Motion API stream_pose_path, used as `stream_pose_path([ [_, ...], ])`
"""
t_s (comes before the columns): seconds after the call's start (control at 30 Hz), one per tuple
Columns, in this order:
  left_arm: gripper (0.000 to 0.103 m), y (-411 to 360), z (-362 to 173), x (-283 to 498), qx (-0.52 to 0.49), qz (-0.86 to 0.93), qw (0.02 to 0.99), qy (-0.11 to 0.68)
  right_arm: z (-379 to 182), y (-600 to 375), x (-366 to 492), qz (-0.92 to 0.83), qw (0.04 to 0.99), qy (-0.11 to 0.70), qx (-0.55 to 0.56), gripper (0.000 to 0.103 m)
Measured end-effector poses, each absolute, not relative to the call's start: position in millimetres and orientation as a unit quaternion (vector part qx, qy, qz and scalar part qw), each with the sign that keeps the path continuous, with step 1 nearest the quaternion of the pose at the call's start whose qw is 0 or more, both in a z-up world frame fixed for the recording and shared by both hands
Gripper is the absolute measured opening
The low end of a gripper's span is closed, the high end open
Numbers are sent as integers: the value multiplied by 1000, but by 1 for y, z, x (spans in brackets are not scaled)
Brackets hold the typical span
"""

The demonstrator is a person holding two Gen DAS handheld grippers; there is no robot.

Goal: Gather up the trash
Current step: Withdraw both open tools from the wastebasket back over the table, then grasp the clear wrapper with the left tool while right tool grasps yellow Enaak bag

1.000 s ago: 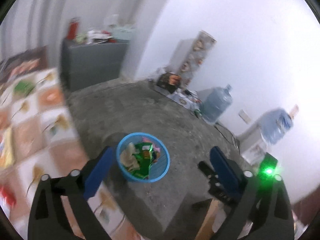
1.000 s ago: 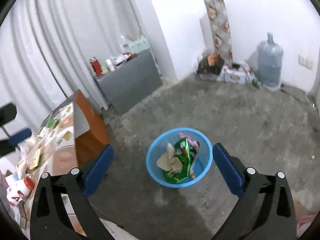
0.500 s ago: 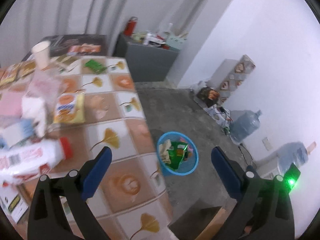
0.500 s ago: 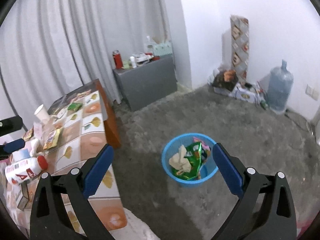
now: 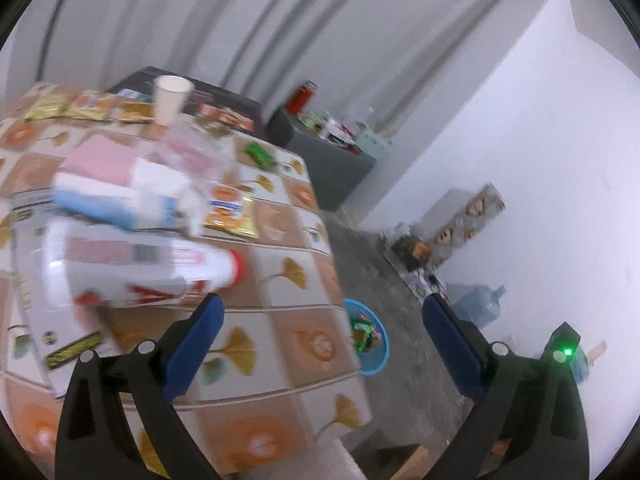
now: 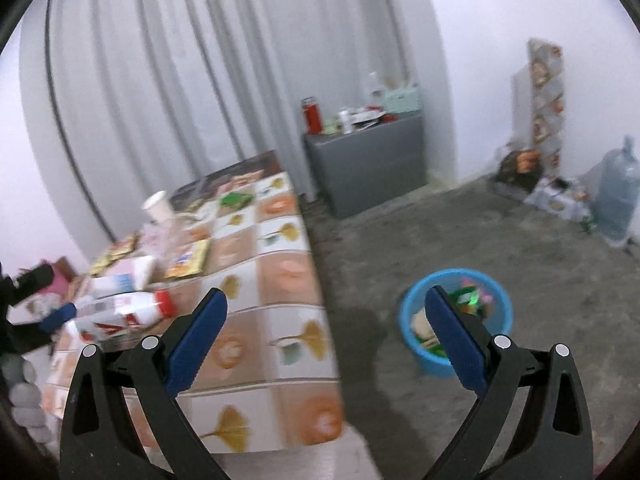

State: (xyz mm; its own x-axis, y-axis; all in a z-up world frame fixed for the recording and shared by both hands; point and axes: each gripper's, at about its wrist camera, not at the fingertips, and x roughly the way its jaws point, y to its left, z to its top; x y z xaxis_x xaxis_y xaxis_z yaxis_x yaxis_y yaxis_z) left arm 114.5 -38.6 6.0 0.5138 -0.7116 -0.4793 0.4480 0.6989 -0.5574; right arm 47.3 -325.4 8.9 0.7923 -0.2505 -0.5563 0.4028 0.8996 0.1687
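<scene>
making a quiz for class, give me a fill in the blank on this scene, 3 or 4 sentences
1. The trash basket standing on the floor is ____ in colour.
2. The white bottle lying on its side on the table has a ____ cap.
3. The paper cup stands upright at the far end of the ____.
4. Both the left gripper and the right gripper are ____ and hold nothing.

Missing words: blue; red; table; open
</scene>
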Motion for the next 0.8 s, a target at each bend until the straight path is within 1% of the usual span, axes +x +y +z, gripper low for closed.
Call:
stream_pose_path([
  [0.1, 97, -13, 3, 117, -193, -319, 863, 341, 8, -318, 54, -150, 937, 279, 148, 95],
  [0.27, 97, 8, 6, 125, -185, -309, 878, 317, 0, -312, 66, -123, 933, 294, 168, 95],
  [0.37, 97, 12, 11, 135, -174, -314, 880, 311, -5, -310, 77, -109, 929, 305, 177, 92],
  [0.53, 97, 3, 28, 179, -164, -330, 861, 350, -10, -305, 109, -68, 924, 327, 186, 86],
  [0.6, 97, -6, 36, 207, -166, -334, 851, 370, -10, -305, 125, -46, 921, 334, 194, 83],
  [0.8, 97, -39, 41, 310, -170, -303, 827, 443, -11, -300, 182, 18, 909, 357, 213, 79],
])
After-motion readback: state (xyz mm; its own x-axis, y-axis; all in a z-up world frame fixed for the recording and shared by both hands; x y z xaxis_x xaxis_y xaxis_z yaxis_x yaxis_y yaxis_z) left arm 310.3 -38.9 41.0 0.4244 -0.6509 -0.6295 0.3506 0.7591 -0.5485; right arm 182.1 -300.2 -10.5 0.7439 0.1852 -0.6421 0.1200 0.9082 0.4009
